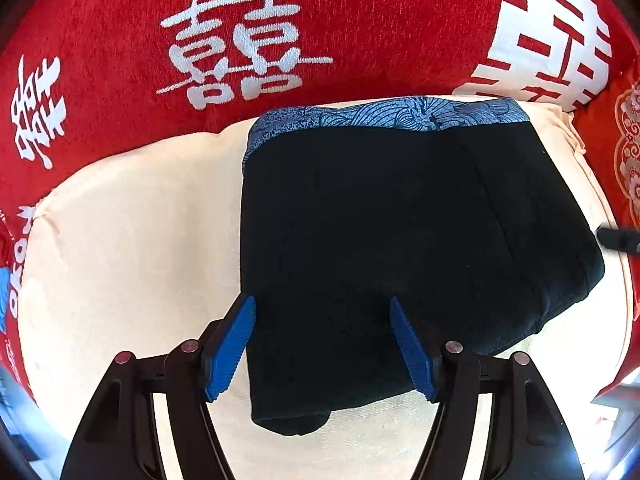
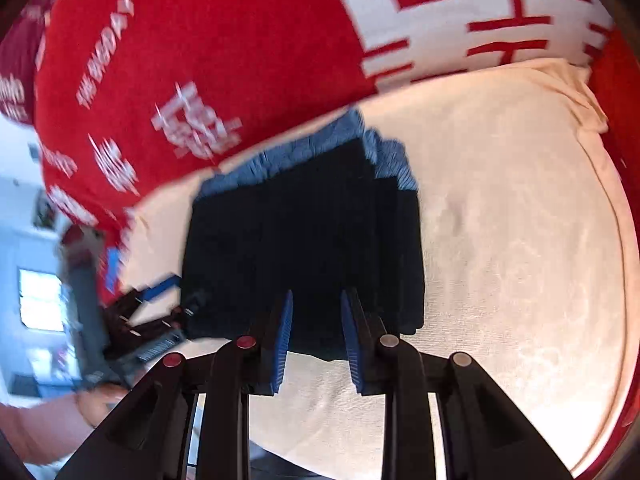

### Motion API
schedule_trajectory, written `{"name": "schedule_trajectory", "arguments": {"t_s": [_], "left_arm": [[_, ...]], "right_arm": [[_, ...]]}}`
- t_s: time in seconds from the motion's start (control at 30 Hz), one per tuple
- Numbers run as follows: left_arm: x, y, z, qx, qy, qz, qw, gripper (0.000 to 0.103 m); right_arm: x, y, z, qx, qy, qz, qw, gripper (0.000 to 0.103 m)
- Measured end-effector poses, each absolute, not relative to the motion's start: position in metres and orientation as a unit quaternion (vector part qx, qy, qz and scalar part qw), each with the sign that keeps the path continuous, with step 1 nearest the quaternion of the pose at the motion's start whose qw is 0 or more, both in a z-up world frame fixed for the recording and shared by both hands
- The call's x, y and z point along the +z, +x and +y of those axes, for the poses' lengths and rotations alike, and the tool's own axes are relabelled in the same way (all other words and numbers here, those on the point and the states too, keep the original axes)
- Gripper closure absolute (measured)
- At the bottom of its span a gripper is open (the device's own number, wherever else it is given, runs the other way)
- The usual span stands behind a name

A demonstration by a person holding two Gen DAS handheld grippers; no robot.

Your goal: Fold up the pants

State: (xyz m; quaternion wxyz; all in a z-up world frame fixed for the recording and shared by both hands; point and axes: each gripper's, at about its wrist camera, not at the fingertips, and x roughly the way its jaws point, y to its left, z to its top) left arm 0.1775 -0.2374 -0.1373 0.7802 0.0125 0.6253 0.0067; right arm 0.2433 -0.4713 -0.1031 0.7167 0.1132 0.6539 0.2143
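The left gripper (image 1: 322,346) hovers over the near edge of the cream cushion (image 1: 120,240), jaws apart and empty. The folded dark pants (image 1: 380,240) lie on the cushion, their blue patterned waistband (image 1: 400,118) against the red blanket (image 1: 120,20). The right gripper (image 2: 316,338) hangs above the pants' near edge, jaws narrowly apart, gripping nothing.

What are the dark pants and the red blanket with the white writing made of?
The pants look like soft, matte dark cloth, perhaps corduroy, going by faint ribs in the right wrist view; the waistband is thinner blue printed fabric. The red blanket looks fuzzy, like chenille or terry, with woven-in white characters. The exact fibres cannot be told.
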Motion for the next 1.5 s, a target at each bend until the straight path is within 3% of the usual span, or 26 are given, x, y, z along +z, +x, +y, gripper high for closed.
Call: {"name": "schedule_trajectory", "arguments": {"t_s": [0.03, 0.07, 0.57, 0.77, 0.9, 1.1, 1.5], "left_arm": [[-0.139, 0.178, -0.237, 0.005, 0.009, 0.626, 0.779, 0.02], [-0.141, 0.177, -0.237, 0.001, 0.0, 0.631, 0.776, 0.019], [-0.145, 0.181, -0.229, -0.003, -0.02, 0.64, 0.768, 0.019], [-0.146, 0.18, -0.223, -0.003, -0.033, 0.643, 0.765, 0.019], [-0.148, 0.18, -0.222, -0.006, -0.033, 0.645, 0.764, 0.019], [-0.143, 0.185, -0.219, -0.009, -0.028, 0.644, 0.765, 0.019], [-0.14, 0.217, -0.174, 0.012, -0.06, 0.64, 0.766, 0.019]], "right_arm": [[-0.11, 0.243, -0.466, 0.212, 0.099, 0.662, 0.712, 0.074], [-0.12, 0.24, -0.463, 0.205, 0.086, 0.671, 0.707, 0.074], [-0.137, 0.225, -0.461, 0.177, 0.07, 0.69, 0.698, 0.074], [-0.136, 0.224, -0.463, 0.175, 0.07, 0.692, 0.697, 0.07], [-0.136, 0.224, -0.457, 0.18, 0.059, 0.692, 0.696, 0.063], [-0.129, 0.223, -0.452, 0.174, 0.043, 0.691, 0.701, 0.062], [-0.118, 0.242, -0.474, 0.166, 0.093, 0.678, 0.71, 0.062]]}}
